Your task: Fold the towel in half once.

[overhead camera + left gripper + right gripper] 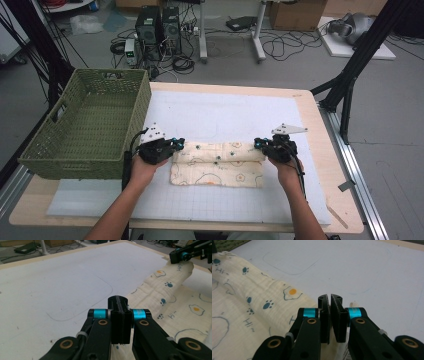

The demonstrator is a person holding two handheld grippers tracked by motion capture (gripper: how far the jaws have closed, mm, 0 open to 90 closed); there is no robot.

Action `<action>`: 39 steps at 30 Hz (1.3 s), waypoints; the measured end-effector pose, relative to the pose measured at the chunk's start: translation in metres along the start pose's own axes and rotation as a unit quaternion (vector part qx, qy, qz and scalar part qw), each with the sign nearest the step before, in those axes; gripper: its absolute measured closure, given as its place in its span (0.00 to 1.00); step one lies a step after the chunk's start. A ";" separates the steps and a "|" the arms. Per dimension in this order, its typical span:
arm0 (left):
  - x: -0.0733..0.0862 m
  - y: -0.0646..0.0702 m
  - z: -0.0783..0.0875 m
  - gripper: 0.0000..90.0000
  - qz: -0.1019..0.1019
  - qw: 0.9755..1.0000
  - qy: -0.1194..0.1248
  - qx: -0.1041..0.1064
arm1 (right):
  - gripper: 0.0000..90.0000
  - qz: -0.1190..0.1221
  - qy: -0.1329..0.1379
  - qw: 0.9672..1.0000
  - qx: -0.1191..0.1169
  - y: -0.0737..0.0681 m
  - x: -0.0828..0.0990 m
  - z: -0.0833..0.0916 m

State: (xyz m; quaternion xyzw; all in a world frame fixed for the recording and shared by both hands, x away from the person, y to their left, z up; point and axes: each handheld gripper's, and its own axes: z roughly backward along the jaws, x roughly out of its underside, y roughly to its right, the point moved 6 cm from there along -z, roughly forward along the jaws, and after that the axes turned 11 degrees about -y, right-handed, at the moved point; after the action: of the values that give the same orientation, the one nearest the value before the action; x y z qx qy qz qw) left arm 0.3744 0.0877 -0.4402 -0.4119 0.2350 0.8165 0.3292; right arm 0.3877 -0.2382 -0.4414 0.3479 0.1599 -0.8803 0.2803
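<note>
A cream cloth [217, 167] printed with fried eggs and paw marks lies folded into a long band on the white mat [225, 112]. My left gripper [175, 145] is at the band's far left corner, jaws pressed together on the cloth's edge. In the left gripper view the shut left gripper [119, 301] has the cloth [175, 305] running from it as a raised ridge to the right gripper [186, 255]. My right gripper [259, 144] pinches the far right corner. In the right gripper view, cloth [242, 305] shows inside the closed right gripper [330, 298].
A green woven basket [75, 155] stands at the table's left edge, close to my left hand. The wooden table [312, 120] frames the mat. Beyond the table, computers and cables lie on the floor. A black frame leg stands at the right.
</note>
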 end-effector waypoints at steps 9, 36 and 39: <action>0.007 0.010 0.014 1.00 0.001 1.000 0.018 0.009 | 0.95 0.016 0.023 1.000 -0.012 -0.014 0.009 0.016; 0.044 0.017 0.029 0.64 0.068 0.997 -0.019 0.004 | 0.67 0.002 0.042 0.999 -0.009 -0.026 0.062 0.056; 0.046 0.015 0.017 0.57 0.070 0.997 -0.043 -0.007 | 0.67 -0.009 0.047 0.999 0.003 -0.018 0.064 0.061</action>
State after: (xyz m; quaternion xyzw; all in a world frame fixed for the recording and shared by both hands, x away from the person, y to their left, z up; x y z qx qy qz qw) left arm 0.3339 0.1048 -0.4670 -0.3617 0.2429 0.8560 0.2781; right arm 0.3065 -0.2778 -0.4414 0.3884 0.1736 -0.8658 0.2635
